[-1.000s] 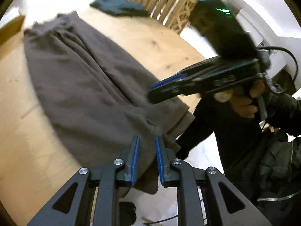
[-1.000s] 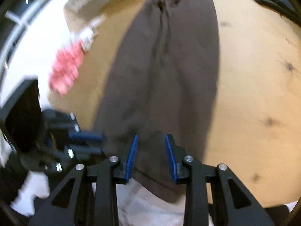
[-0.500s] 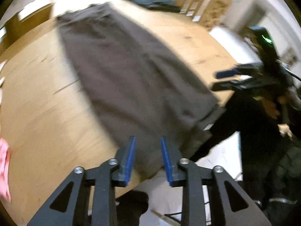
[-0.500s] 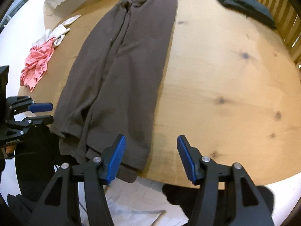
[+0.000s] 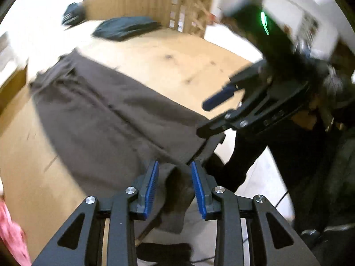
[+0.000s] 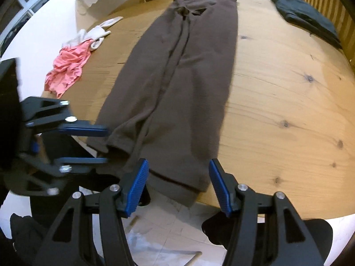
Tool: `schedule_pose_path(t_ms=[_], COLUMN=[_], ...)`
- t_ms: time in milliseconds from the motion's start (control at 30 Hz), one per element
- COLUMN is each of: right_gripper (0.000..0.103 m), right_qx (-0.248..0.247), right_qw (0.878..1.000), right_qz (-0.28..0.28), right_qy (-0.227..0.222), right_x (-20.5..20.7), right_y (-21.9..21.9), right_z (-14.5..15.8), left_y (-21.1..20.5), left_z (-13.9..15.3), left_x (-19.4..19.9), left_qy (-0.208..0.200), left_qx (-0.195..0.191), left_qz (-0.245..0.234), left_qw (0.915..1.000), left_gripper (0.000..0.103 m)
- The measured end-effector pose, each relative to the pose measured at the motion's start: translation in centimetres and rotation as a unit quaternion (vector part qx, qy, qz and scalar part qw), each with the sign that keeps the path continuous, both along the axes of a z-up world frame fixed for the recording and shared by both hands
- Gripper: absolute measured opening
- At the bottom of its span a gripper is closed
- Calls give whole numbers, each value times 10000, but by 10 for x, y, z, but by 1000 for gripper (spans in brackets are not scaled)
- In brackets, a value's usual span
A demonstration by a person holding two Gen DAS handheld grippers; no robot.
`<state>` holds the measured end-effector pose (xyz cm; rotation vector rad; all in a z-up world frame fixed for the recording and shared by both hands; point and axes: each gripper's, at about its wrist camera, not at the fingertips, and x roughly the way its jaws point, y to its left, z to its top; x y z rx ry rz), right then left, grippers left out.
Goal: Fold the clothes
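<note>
Trousers [image 6: 177, 84] flat lengthwise on surface [image 6: 277, 93], cuffs overhanging near edge. Left gripper [image 5: 175, 186] fingers parted around cuff, not pinching; right gripper [image 6: 178, 186] fingers wide, empty, above other cuff. Step: regrasping hems. Next: close on both cuffs, carry toward waistband.

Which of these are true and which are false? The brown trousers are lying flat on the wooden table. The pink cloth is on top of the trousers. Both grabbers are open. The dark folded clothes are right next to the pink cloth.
1. The brown trousers lie stretched out on the wooden table. True; only the leg ends hang over the near edge.
2. The pink cloth lies on the trousers. False: it sits on the table beside them, apart.
3. The left gripper and right gripper are both open. True; neither squeezes the fabric.
4. The dark folded clothes are next to the pink cloth. False: they are on the trousers' other side.
</note>
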<state>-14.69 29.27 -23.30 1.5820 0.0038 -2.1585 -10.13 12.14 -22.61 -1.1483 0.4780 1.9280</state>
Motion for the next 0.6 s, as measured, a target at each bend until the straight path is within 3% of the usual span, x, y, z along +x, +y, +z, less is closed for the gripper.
schedule_pose_path(t_ms=[67,100,133,200,367,467,600], right_gripper=[55,52,50,43,43,42,27], right_qx=[-50,-57,-53,-116,-329,-544,-573], right_qw=[10000,10000,10000,9998,9988,9985,9957], right_qz=[28,16,-32,-133,-329,-51,692], right_qy=[-8,-19,-44,-95,-148,-67,216], right_x=[4,4,3,-5,-19,-22,-15], right_y=[0,-1,-5,-17,-36,-51,-87], right_z=[2,0,-5,-14,-24,-19,-14], left_y=[-3,-5,-6,-12,-31,-32,-51], left_z=[-14,-19,-24,-28,3,3,9], left_x=[-11,-16,-21,-29,-28,-27,-22], left_qy=[-140,-238,-343,-539,-1249,-1301,-1117], left_qx=[-102,-117,-122,-56,791,676,483], left_qz=[-44,-82,-127,-122,-343,-401,-99], left_qw=[9998,9996,9993,9985,9884,9884,9925], left_gripper=[19,6,1,0,0,0,3])
